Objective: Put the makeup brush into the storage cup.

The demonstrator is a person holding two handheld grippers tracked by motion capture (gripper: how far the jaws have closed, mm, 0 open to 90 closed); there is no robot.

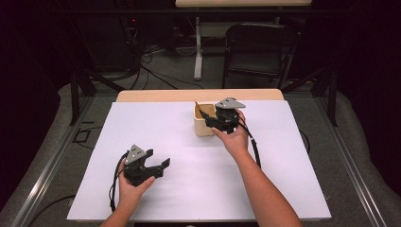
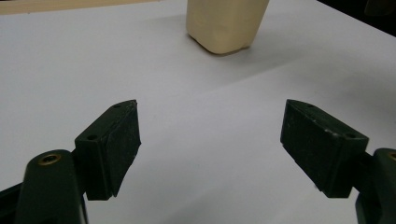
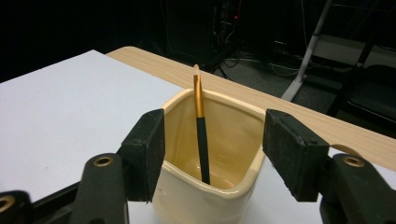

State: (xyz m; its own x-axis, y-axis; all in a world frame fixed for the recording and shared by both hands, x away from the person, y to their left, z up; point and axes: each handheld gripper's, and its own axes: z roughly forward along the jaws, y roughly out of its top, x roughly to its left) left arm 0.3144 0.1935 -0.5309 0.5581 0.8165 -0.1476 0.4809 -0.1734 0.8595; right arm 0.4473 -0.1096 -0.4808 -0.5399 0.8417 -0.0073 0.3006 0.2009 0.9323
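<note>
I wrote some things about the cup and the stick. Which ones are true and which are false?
1. A black and gold stick stands inside the cream cup. True.
2. The right hand-held gripper squeezes the stick. False: its jaws are open, apart from the stick.
3. The left hand-held gripper holds the cup. False: it is open, over bare white table.
4. The cup stands upright. True.
</note>
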